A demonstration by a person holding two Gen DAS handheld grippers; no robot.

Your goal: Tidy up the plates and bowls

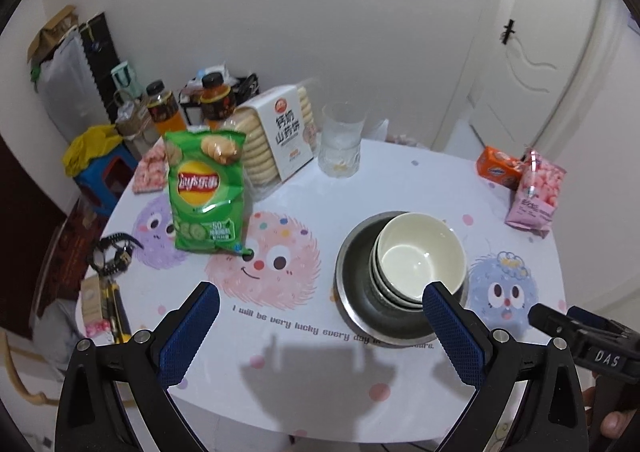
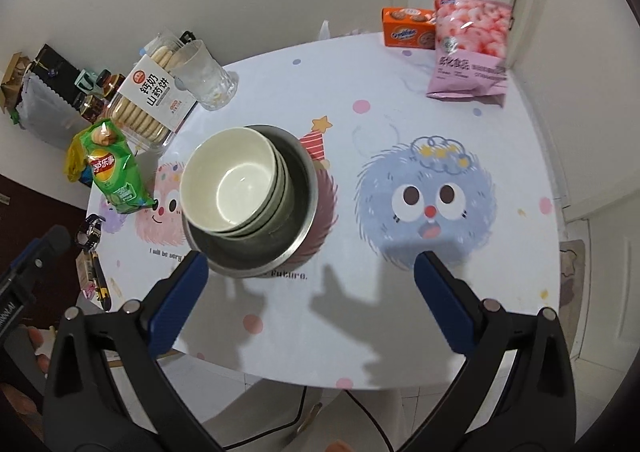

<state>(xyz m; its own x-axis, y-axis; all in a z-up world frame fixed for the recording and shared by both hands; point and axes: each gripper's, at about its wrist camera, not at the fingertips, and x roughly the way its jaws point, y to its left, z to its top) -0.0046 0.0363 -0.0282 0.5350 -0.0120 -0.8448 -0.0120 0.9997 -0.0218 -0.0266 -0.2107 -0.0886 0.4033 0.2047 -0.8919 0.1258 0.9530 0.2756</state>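
A stack of white bowls [image 1: 420, 256] sits nested inside a wide steel bowl [image 1: 356, 292] on the round white table [image 1: 304, 364]. My left gripper [image 1: 322, 302] hangs above the table's near side, open and holding nothing, with its right finger in front of the steel bowl's rim. In the right wrist view the white bowls [image 2: 232, 182] and steel bowl [image 2: 296, 208] lie left of centre. My right gripper [image 2: 310, 264] is open and holds nothing, its left finger just before the steel bowl.
A green crisp bag [image 1: 206, 192], a biscuit box [image 1: 280, 136] and a glass tumbler [image 1: 340, 140] stand at the back of the table. An orange box [image 2: 408, 28] and a pink snack bag [image 2: 470, 48] sit far right. A watch [image 1: 112, 256] lies at the left edge.
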